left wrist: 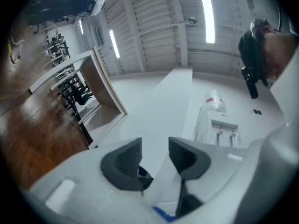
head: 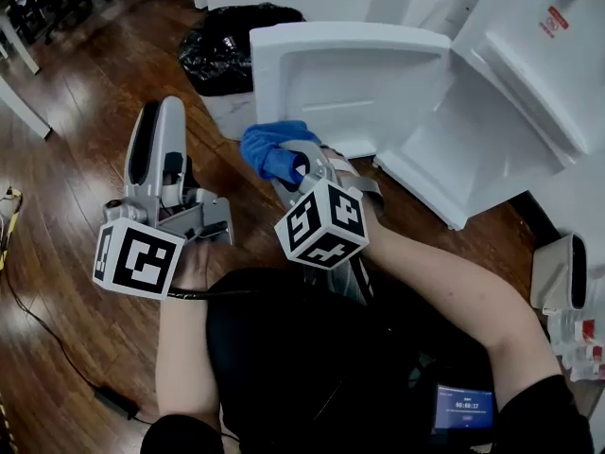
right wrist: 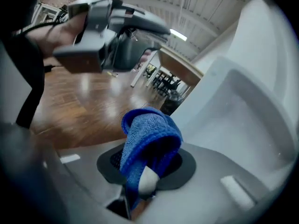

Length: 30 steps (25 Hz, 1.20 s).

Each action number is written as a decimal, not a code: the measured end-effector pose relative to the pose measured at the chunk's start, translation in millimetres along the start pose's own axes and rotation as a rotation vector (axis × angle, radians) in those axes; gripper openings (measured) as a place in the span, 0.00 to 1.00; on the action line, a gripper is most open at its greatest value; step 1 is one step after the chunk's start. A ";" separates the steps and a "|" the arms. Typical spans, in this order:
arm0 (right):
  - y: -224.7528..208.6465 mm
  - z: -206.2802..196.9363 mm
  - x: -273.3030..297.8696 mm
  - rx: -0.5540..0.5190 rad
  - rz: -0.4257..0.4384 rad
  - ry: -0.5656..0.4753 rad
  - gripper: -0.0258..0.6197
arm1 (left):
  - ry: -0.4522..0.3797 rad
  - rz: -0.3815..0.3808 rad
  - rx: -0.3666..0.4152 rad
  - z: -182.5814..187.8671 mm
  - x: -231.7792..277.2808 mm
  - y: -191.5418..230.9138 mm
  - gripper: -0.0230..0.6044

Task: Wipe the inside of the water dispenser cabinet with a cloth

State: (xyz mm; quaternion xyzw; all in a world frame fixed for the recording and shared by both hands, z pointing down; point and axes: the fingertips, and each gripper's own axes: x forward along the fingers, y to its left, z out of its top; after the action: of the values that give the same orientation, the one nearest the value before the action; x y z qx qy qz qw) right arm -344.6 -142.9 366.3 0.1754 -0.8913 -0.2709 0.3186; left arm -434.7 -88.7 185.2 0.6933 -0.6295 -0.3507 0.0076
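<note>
A blue cloth [head: 272,149] is bunched between the jaws of my right gripper [head: 299,165], which is shut on it just in front of the white cabinet door [head: 350,78]. That door stands open, with the cabinet's white inside [head: 477,145] to its right. In the right gripper view the blue cloth [right wrist: 150,141] folds over the dark pads [right wrist: 184,169] and hides the gap between them. My left gripper [head: 163,130] is held to the left over the floor and tilts upward. Its jaws are apart in the left gripper view, and the left gripper [left wrist: 154,158] holds nothing.
A black bag [head: 227,45] lies on the wooden floor [head: 76,178] behind the door. A white device [head: 558,272] stands at the right edge. A cable [head: 57,339] runs along the floor at the left. A desk with chairs [left wrist: 77,94] is farther off.
</note>
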 end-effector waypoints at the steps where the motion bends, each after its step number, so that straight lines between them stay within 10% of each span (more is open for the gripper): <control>1: 11.4 -12.8 9.2 -0.015 0.035 0.037 0.19 | 0.013 0.007 -0.002 -3.3 -0.4 1.5 0.31; 11: 54.3 -85.1 69.9 0.085 0.297 0.373 0.19 | 0.109 -0.025 -0.018 -28.5 5.1 -0.1 0.28; 20: -50.2 -210.9 15.6 0.332 0.072 0.534 0.19 | 0.150 -0.028 0.006 -38.1 7.3 -3.7 0.25; 27: -87.5 -154.7 -102.2 0.811 0.188 -0.053 0.19 | 0.423 -0.251 0.231 -76.5 22.4 -87.5 0.31; 30: -115.4 -112.4 -188.2 1.008 0.278 -0.345 0.19 | 0.614 -0.469 0.176 -113.1 19.2 -155.6 0.38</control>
State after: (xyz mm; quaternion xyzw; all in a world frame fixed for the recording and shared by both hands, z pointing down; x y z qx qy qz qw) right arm -115.5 -184.6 281.8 0.1400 -0.9647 0.2094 0.0773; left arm -244.3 -122.1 191.0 0.8888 -0.4503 -0.0641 0.0555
